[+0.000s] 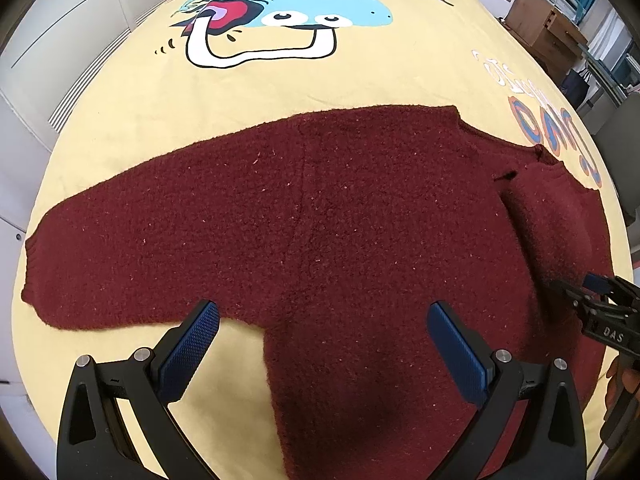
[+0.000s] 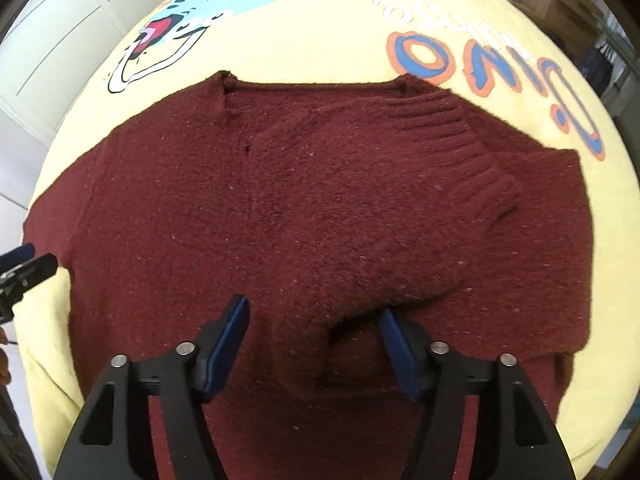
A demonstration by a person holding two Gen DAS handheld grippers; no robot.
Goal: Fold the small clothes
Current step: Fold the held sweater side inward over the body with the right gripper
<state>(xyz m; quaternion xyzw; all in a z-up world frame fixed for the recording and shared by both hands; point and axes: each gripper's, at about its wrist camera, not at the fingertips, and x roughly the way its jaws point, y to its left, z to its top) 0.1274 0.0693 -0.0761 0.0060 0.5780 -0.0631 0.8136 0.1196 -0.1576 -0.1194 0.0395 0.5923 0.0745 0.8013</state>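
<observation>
Your dark red knitted sweater (image 1: pixel 320 216) lies spread flat on the table, which is covered by a yellow cloth (image 1: pixel 360 80) printed with a cartoon figure (image 1: pixel 280 12) and blue and orange lettering (image 2: pixel 480 64). In the left wrist view, one sleeve (image 1: pixel 120 248) stretches out flat to the left, its cuff close to the cloth's edge, while the body runs down toward you between the fingers. Your left hand-held gripper (image 1: pixel 324 344) hangs just above the sweater near the underarm with its blue-padded fingers (image 1: pixel 192 344) spread wide and nothing between them. In the right wrist view, the other sleeve (image 2: pixel 400 240) is folded in across the chest, its ribbed cuff (image 2: pixel 452 136) lying up near the neckline (image 2: pixel 312 86). Your right hand-held gripper (image 2: pixel 314 344) is low over that folded sleeve, its fingers apart and straddling the raised fold of knit; whether the pads actually touch the fabric cannot be told, but they are not closed on it. Each gripper's tip shows at the edge of the other's view. White cabinet doors (image 2: pixel 60 40) stand beyond the table on the left, and cardboard boxes (image 1: pixel 544 20) sit on the far right.
</observation>
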